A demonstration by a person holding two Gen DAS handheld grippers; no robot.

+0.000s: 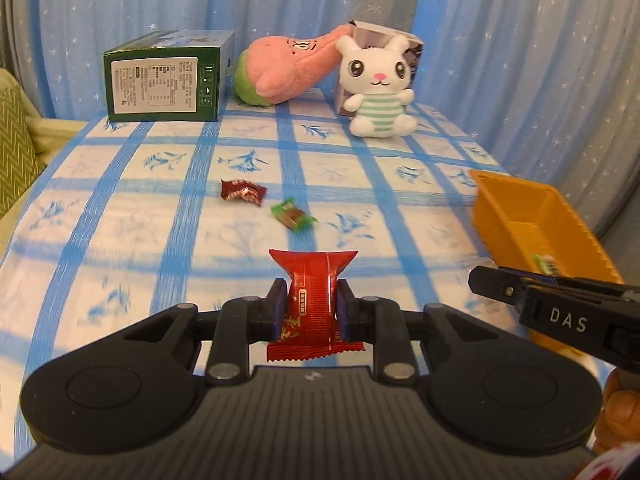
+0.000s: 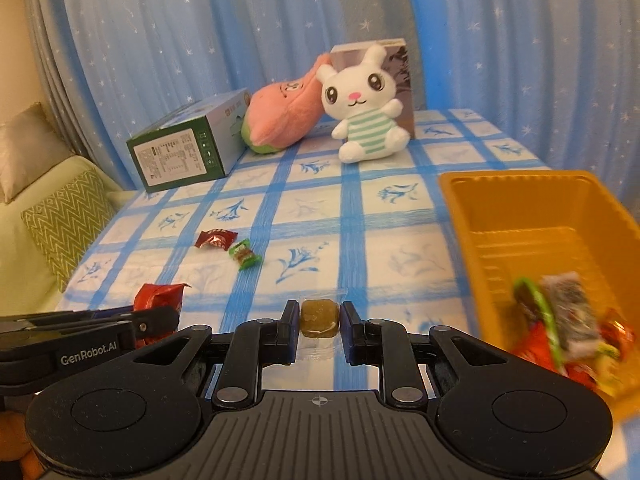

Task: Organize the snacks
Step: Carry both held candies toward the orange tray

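This is a home, likely a living room or bedroom. Pale blue curtains [image 2: 240, 40] scattered with small white stars hang across the whole far side. The tabletop [image 1: 168, 208] wears a white cloth with a blue grid and leaf prints. At its far edge sit a white plush rabbit [image 1: 378, 88] and a pink plush toy [image 1: 288, 68]. To the left stands a sofa [image 2: 36, 216] with a green zigzag-patterned cushion [image 2: 68, 224].

L gripper [image 1: 311, 304] clamped, R gripper [image 2: 319, 322] clamped, both angled down
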